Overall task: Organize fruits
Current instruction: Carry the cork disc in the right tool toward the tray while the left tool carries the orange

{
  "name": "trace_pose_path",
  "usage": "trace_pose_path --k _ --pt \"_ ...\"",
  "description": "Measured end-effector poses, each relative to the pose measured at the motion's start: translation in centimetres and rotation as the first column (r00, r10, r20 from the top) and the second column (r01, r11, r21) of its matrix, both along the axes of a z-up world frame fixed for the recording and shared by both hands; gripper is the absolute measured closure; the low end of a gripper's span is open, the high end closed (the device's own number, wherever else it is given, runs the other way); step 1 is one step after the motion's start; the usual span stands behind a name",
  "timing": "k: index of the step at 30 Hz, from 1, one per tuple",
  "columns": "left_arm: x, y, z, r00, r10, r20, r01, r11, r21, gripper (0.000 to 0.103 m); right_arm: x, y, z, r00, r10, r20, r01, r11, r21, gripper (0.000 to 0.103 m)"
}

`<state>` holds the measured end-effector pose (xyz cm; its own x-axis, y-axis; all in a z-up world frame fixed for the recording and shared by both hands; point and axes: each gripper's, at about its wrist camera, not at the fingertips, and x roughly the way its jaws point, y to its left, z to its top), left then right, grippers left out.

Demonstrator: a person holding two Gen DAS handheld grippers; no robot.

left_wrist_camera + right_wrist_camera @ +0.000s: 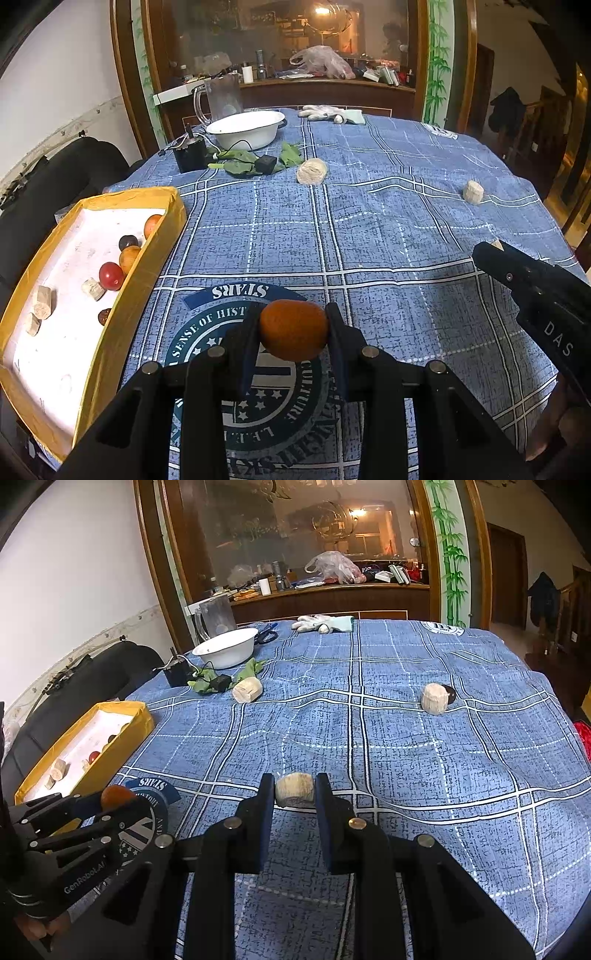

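My left gripper is shut on an orange fruit, held over the blue cloth just right of the yellow box. The box holds orange, red and dark fruits and several beige chunks. My right gripper is shut on a beige cylindrical piece above the table's near middle. In the right wrist view the left gripper and its orange fruit show at lower left. Two more beige pieces lie farther out, a dark fruit behind the right one.
A white bowl, a clear jug, green leaves, small black devices and a white glove sit at the table's far end. A black chair back stands left of the box. Cluttered shelf behind.
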<state>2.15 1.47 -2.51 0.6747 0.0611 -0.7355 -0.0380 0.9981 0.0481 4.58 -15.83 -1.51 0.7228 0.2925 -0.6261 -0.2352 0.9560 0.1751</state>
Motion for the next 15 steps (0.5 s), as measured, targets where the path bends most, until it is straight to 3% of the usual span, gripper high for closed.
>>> trace_pose_path --k 15 --pt "-0.2 1.6 0.0 1.0 0.031 0.0 -0.031 0.999 -0.02 0.07 0.0 0.3 -0.1 1.0 0.001 -0.009 -0.001 1.0 -0.025 0.08"
